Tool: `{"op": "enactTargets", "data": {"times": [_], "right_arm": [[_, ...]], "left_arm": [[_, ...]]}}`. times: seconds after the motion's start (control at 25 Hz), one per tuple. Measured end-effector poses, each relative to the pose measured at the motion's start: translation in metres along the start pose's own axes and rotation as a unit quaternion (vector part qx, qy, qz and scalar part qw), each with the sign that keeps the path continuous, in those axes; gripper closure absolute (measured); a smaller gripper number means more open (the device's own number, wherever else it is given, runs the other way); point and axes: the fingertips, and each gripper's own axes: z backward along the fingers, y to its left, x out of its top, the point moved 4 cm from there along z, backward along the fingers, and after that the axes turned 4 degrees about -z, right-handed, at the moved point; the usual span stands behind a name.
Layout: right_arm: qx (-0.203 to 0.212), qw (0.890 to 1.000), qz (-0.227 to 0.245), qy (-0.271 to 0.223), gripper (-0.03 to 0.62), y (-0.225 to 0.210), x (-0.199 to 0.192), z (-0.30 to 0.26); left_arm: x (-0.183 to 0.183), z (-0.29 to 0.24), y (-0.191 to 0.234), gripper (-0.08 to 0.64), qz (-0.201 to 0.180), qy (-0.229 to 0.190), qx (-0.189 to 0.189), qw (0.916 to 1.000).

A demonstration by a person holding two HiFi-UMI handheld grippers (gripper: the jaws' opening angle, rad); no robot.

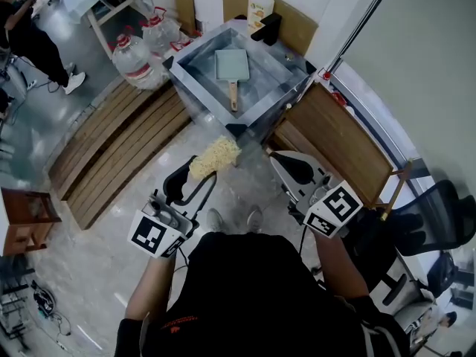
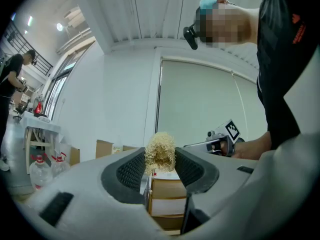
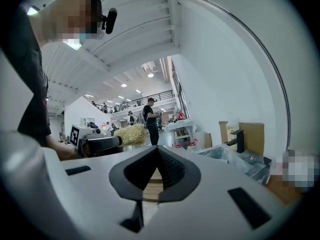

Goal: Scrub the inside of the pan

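A rectangular grey-green pan (image 1: 231,65) with a wooden handle lies in the metal sink (image 1: 195,76), well ahead of both grippers. My left gripper (image 1: 195,172) is shut on a yellow fibrous scrubber (image 1: 216,155), held in the air above the floor short of the sink's near corner. In the left gripper view the scrubber (image 2: 160,152) sticks up between the two pads. My right gripper (image 1: 277,158) hangs beside it to the right, its jaws closed together on nothing (image 3: 157,153). The right gripper view shows the scrubber (image 3: 131,133) and the sink (image 3: 234,157).
Large water bottles (image 1: 137,58) stand left of the sink. Wooden slatted platforms (image 1: 119,143) lie on the floor at left, and a wooden table (image 1: 338,136) is at right. A soap bottle (image 1: 260,7) and black faucet (image 1: 269,27) sit behind the sink. A person (image 1: 33,39) stands far left.
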Motion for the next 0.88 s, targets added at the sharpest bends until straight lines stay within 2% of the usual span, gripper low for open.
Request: {"op": "enactTargets", "data": {"times": [0.56, 0.88], "right_arm": [[0.027, 1.000, 0.003, 0.001, 0.591, -0.034, 0.000, 0.042], [0.031, 1.000, 0.002, 0.004, 0.591, -0.046, -0.001, 0.045]], "left_arm": [[-0.003, -0.023, -0.033, 0.380, 0.010, -0.003, 0.053, 0.9985], [-0.004, -0.030, -0.025, 0.380, 0.007, -0.008, 0.069, 0.9976]]}}
